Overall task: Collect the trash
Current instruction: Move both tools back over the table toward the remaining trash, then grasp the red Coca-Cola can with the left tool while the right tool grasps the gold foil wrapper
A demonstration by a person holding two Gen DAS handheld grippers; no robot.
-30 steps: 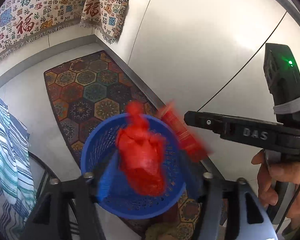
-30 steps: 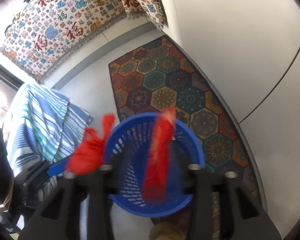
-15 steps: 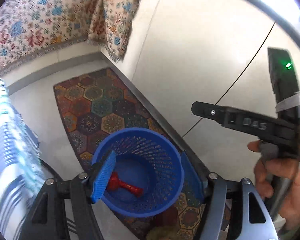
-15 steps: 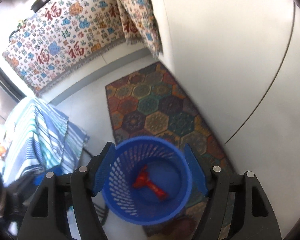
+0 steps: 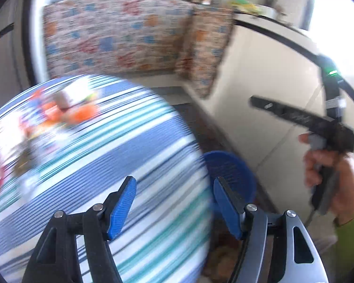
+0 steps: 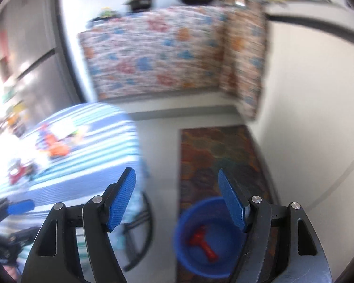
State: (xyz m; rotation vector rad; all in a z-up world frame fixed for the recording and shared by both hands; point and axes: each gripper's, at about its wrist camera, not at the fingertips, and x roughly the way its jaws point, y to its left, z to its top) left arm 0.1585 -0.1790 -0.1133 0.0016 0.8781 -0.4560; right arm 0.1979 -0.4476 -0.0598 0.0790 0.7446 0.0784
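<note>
Both sets of jaws spread wide, gripping nothing: left gripper (image 5: 174, 202) empty, right gripper (image 6: 177, 198) empty too. Just below and right of the right jaws, on the floor, the round blue perforated plastic basket (image 6: 184, 252), with crumpled red wrapper trash (image 6: 201, 241) lying at its bottom. So some rubbish already in, by the look of it. Past the left jaws' right pad, the same basket's rim peeking out. Under and ahead of the left jaws, filling that view, the round worktop under a blue, teal and white striped cloth (image 5: 129, 160). Further out, up and left of both jaws, blurred orange, red and white scraps (image 5: 68, 110) on the cloth, presumably more trash left to collect; exact items too smeared to name. Beyond the basket, a dark patterned floor runner (image 6: 214, 146). Farthest off, a floral cloth over a counter (image 6: 158, 54).
</note>
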